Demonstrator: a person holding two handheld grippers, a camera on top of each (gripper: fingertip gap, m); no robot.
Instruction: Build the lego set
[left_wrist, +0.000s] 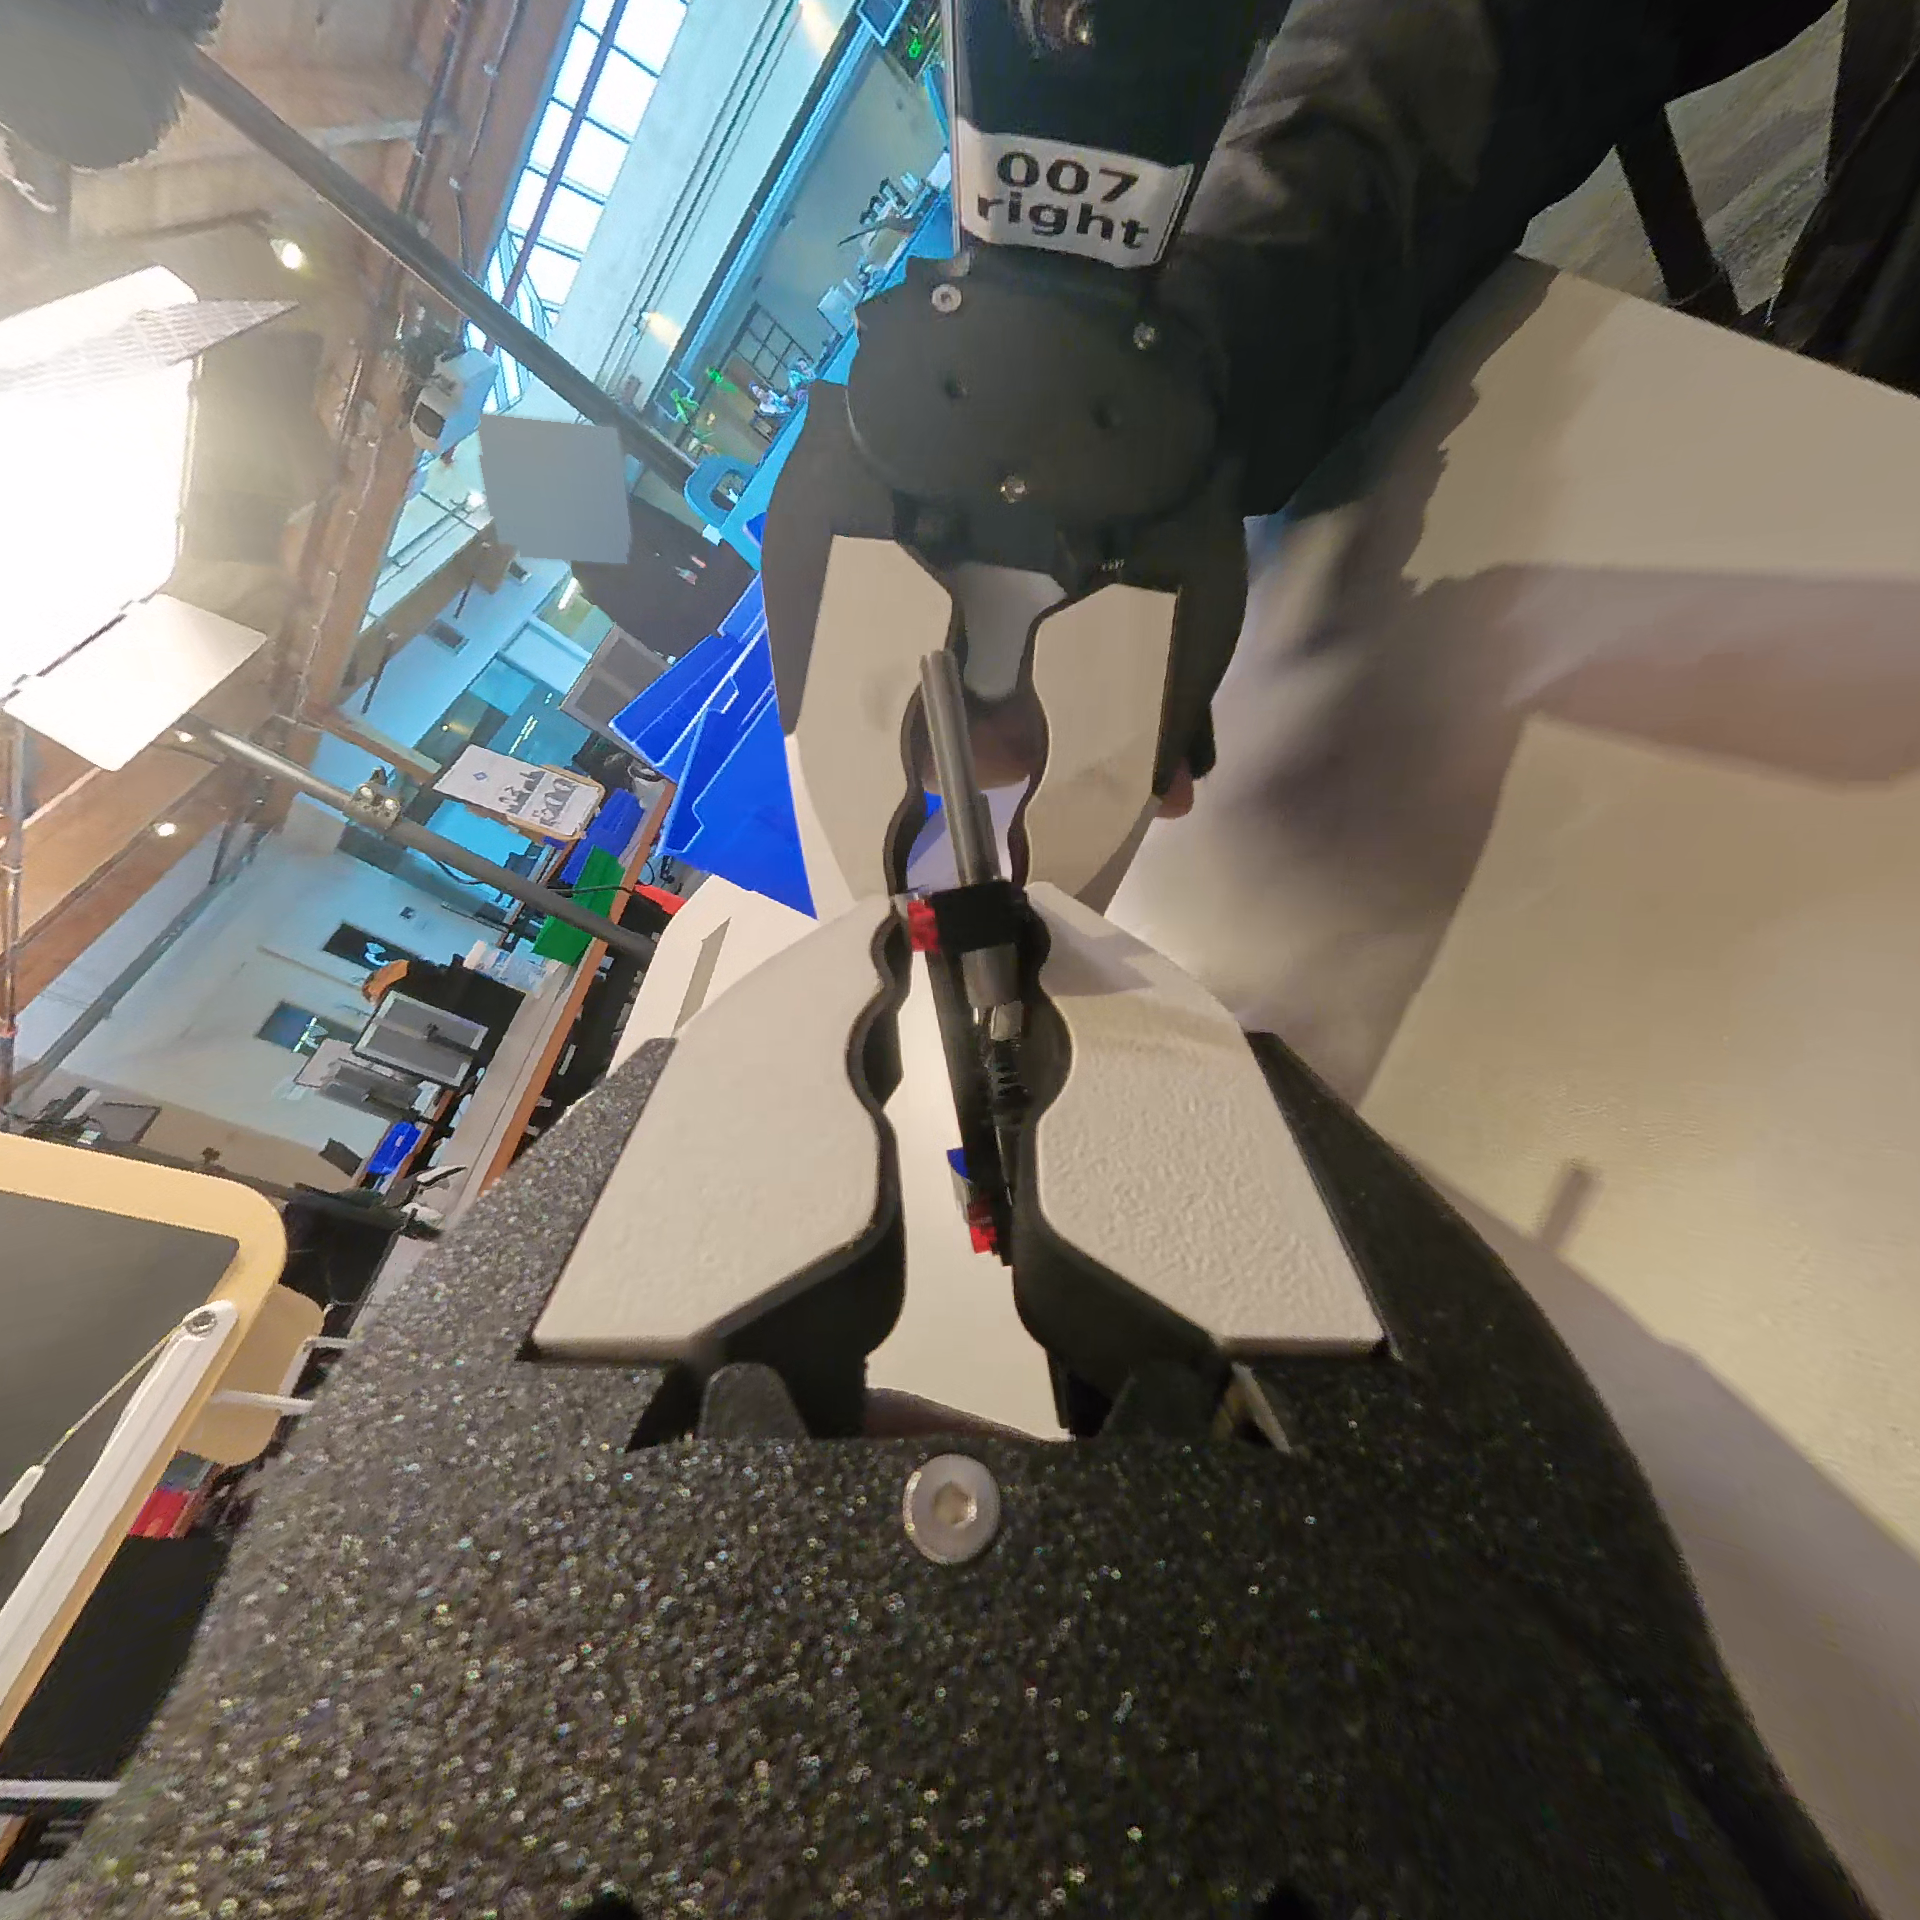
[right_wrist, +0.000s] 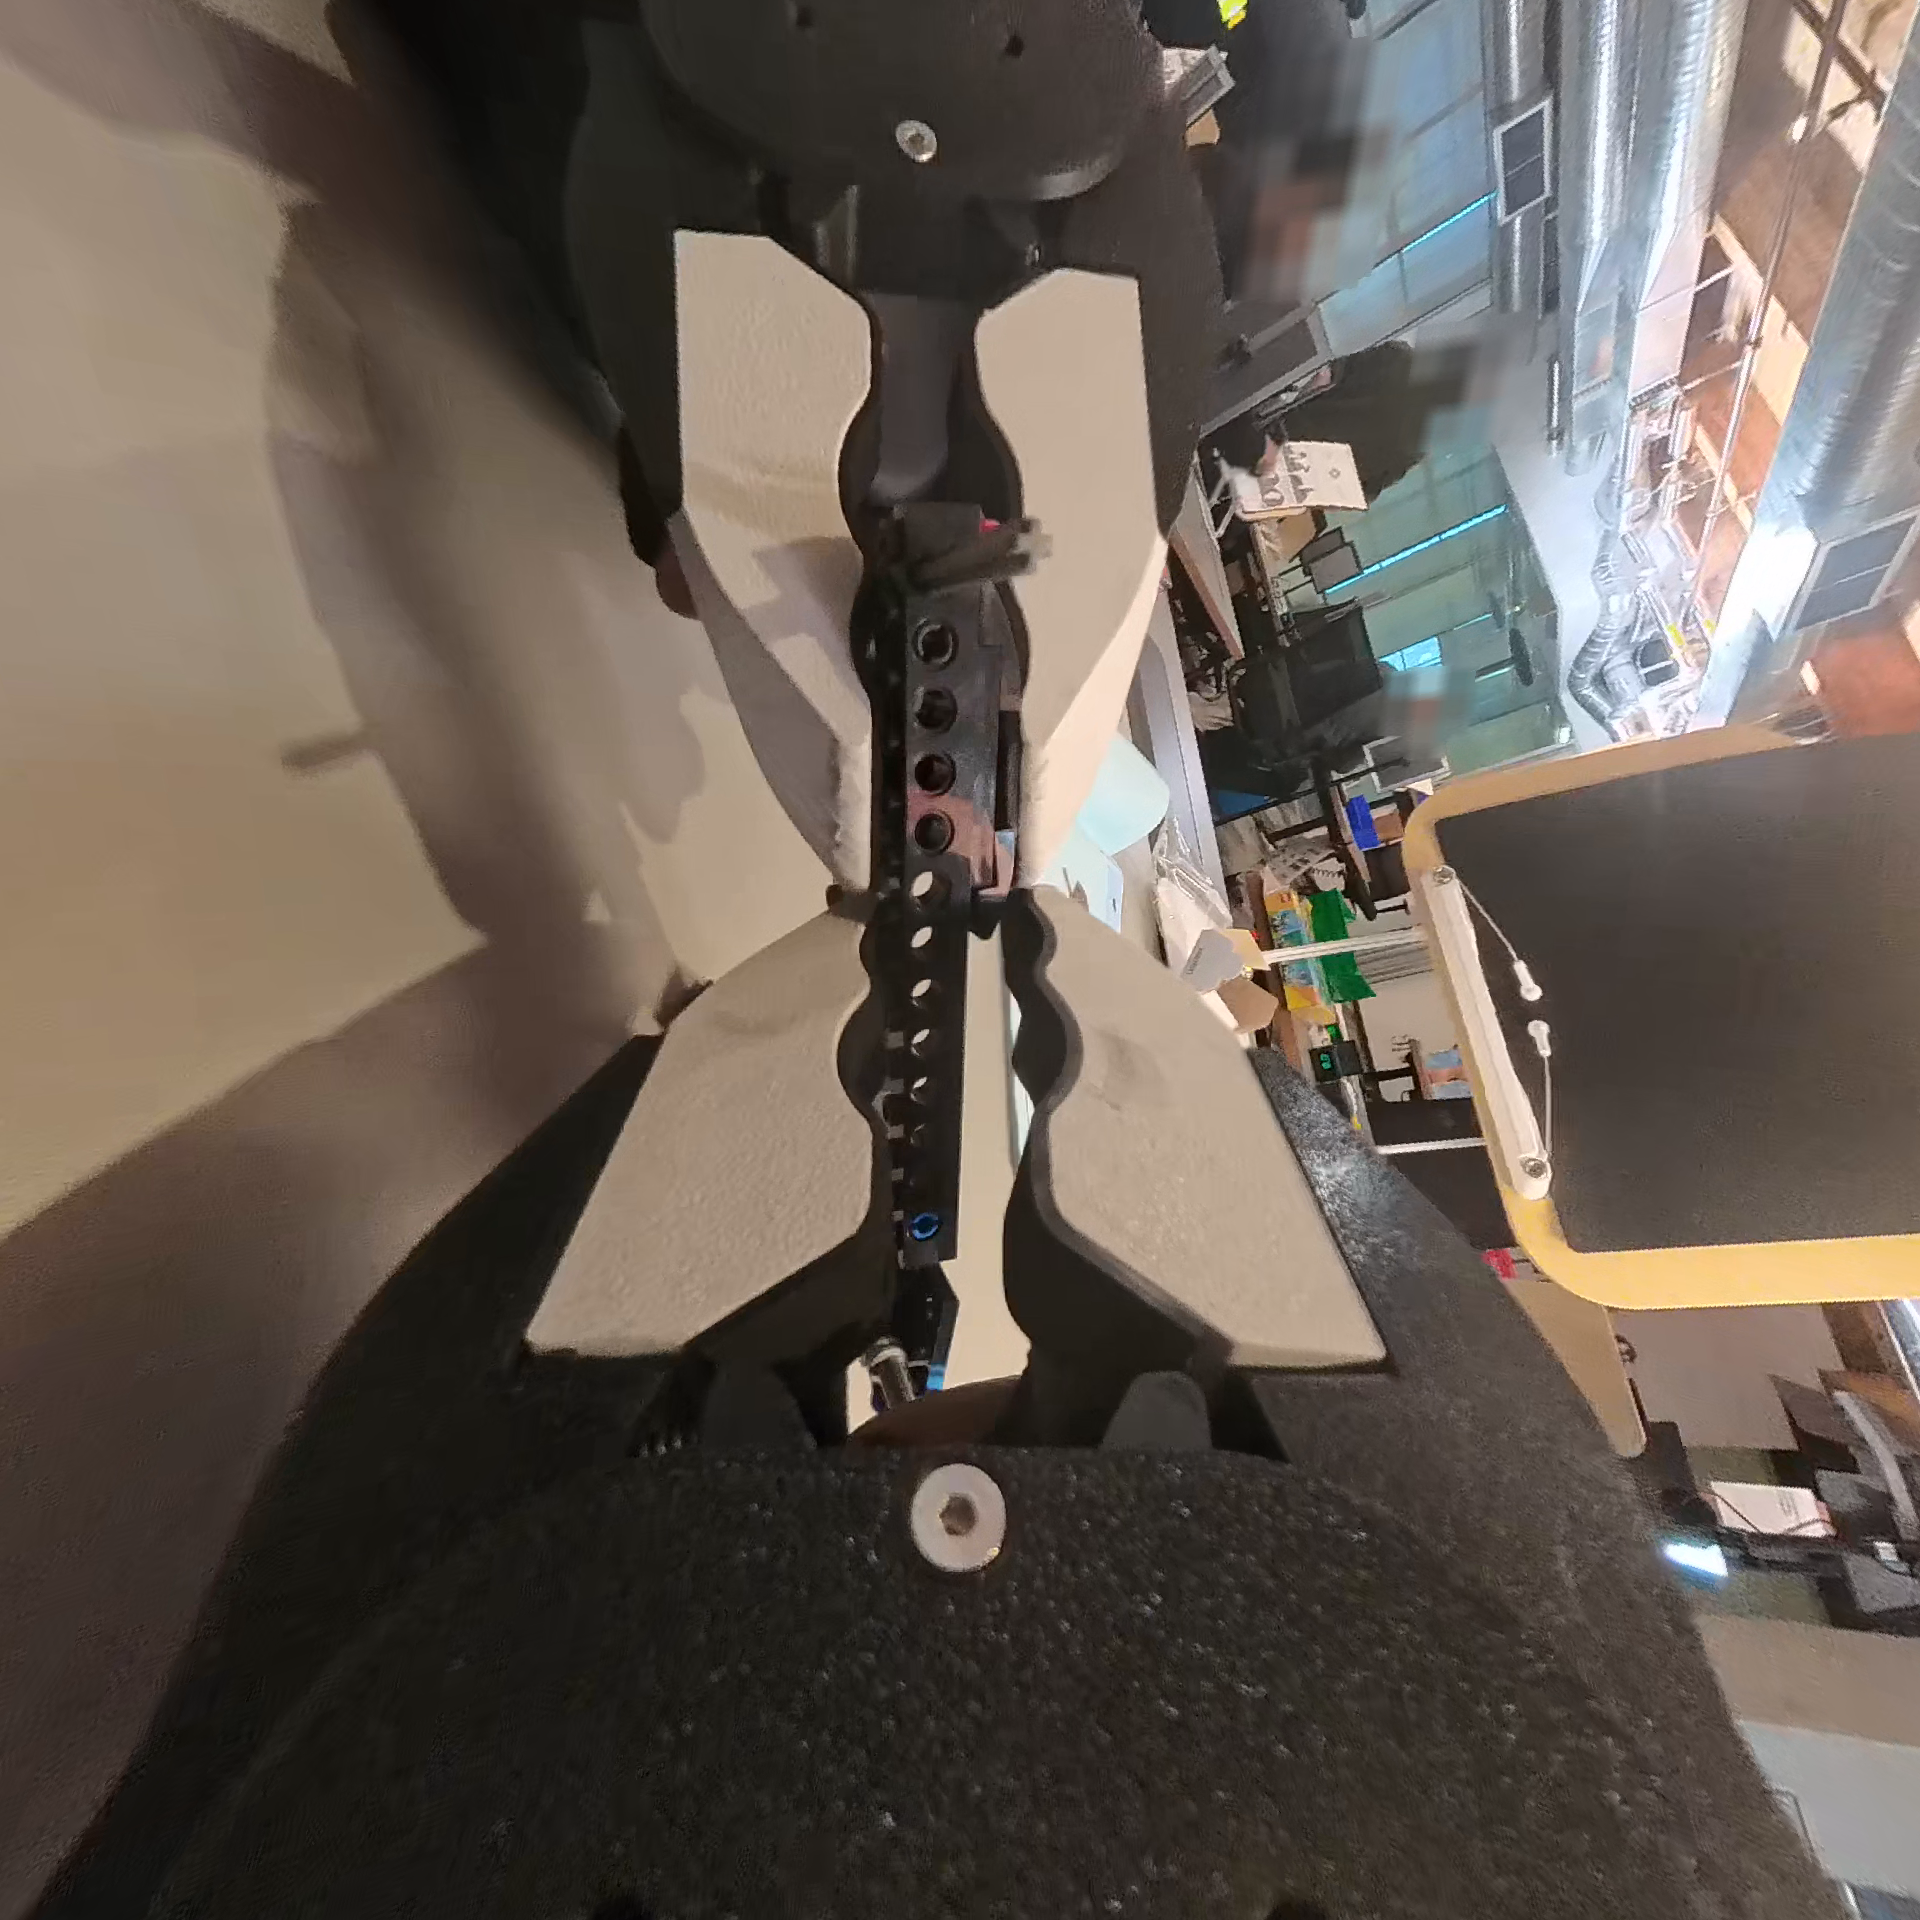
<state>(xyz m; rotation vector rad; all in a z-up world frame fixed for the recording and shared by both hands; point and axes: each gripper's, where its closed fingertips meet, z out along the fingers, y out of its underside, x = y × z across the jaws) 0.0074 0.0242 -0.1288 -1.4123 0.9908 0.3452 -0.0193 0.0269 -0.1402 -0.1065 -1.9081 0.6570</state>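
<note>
Watching from the side: both tools are nose to nose above the pale counter (left_wrist: 1558, 935), fingertips nearly touching, with one long assembly bridging them. Its main part is a black perforated beam (right_wrist: 928, 727). The long axis runs straight down the finger line of both tools, one end deep in the throat of the right gripper (right_wrist: 935, 920), the other reaching up between the fingers of the left gripper (left_wrist: 961, 914). The row of holes faces the right wrist camera, while the left wrist camera sees the beam edge-on. A metal rod (left_wrist: 956, 769) lies alongside, parallel to the beam, with its plain end pointing into the right tool's throat and its stepped end back inside the left tool. A black band (left_wrist: 982, 914) wraps rod and beam right at the left fingertips, with a small red block (left_wrist: 918, 925) beside it. Left jaws: narrowly parted and closed onto the assembly, pads against both sides of it. Right jaws: also narrowly parted, and the beam lies against one pad. A lit strip shows between the beam and the other pad along most of its length, and a small lug meets that fingertip, so I can't tell whether it is actually clamping. A dark sleeve (left_wrist: 1351, 208) is behind the right tool. Blue bins (left_wrist: 727, 748) are in the background, and a tan-rimmed black board (right_wrist: 1662, 987) sits off to one side.
</note>
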